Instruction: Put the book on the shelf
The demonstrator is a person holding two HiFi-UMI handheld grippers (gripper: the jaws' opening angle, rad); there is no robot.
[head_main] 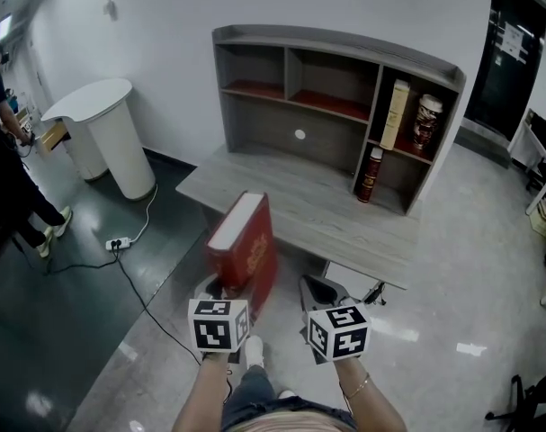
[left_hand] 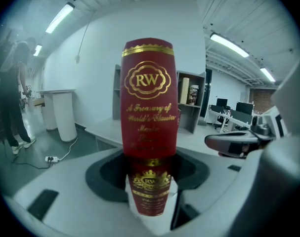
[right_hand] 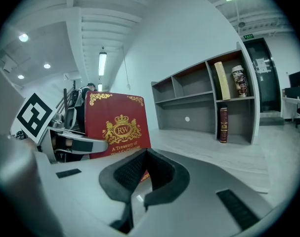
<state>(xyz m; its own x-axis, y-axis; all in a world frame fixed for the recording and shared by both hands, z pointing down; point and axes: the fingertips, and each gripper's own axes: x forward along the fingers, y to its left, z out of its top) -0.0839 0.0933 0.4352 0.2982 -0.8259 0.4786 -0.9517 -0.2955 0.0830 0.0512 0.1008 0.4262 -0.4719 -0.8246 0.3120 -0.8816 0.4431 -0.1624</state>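
A thick red book with gold lettering [head_main: 246,246] hangs upright in front of the grey desk [head_main: 299,207], and my left gripper [head_main: 226,292] is shut on its lower end. In the left gripper view its spine [left_hand: 149,95] fills the middle, clamped between the jaws of my left gripper [left_hand: 149,179]. My right gripper [head_main: 316,288] hovers just right of the book, shut, with nothing in it. In the right gripper view the right gripper [right_hand: 145,154] sits low and the book's cover [right_hand: 117,125] stands to the left behind it. The grey shelf unit [head_main: 337,45] stands on the desk's far side.
The shelf's right column holds a tan book [head_main: 396,113], a patterned tin [head_main: 426,121] and a dark red book [head_main: 370,175]. A white round counter [head_main: 111,133] and a power strip [head_main: 118,242] with cable are at left. A person [head_main: 7,169] stands far left.
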